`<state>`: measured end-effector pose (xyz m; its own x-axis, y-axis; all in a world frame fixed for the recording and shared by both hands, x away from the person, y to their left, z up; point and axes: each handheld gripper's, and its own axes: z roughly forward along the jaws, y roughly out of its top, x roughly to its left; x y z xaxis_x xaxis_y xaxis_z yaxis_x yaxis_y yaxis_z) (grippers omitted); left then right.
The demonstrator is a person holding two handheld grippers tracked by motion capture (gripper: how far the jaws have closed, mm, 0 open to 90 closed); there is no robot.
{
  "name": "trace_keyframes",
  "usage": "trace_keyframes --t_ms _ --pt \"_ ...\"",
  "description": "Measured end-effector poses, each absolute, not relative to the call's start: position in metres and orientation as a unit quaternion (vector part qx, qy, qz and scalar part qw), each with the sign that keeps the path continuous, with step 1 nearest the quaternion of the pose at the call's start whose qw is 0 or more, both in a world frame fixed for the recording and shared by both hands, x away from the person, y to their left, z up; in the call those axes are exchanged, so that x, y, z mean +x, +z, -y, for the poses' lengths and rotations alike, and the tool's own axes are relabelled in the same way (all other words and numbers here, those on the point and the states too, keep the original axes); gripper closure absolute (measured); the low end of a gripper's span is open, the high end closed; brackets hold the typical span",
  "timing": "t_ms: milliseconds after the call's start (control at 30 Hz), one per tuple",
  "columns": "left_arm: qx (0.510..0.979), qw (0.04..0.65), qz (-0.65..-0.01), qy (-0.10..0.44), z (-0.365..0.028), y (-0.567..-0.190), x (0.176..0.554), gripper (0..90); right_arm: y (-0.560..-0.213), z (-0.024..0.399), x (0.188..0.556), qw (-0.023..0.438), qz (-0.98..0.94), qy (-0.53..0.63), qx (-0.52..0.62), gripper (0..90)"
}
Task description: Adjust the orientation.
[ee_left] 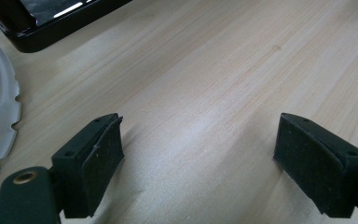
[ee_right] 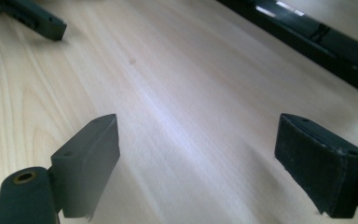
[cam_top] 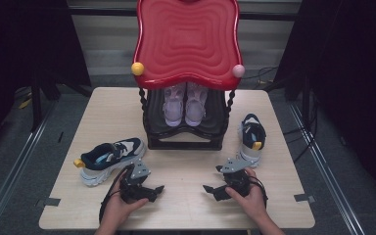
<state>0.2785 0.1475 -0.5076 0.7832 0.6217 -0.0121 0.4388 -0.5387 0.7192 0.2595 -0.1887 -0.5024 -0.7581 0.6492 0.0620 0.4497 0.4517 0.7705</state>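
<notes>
The two navy sneakers, one [cam_top: 110, 159] beside our left gripper [cam_top: 149, 192] and one [cam_top: 251, 138] beyond our right gripper [cam_top: 215, 191], lie outside the black rack [cam_top: 183, 132], so we rest both grippers low on the table [cam_top: 186, 205], jaws spread wide and empty, seemingly ready to pick.

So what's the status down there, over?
Left gripper and right gripper open, empty, low over table. Navy shoes, left and right, untouched. Nothing in the way.
</notes>
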Motion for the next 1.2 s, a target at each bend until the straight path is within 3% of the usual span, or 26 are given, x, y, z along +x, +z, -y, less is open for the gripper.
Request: trace_keyframes --t_ms 1200 --pt "0.868 0.373 -0.304 0.121 -0.1479 -0.5075 0.279 15.0 -0.5104 0.1973 0.253 0.118 -0.865 0.375 0.313 12.5"
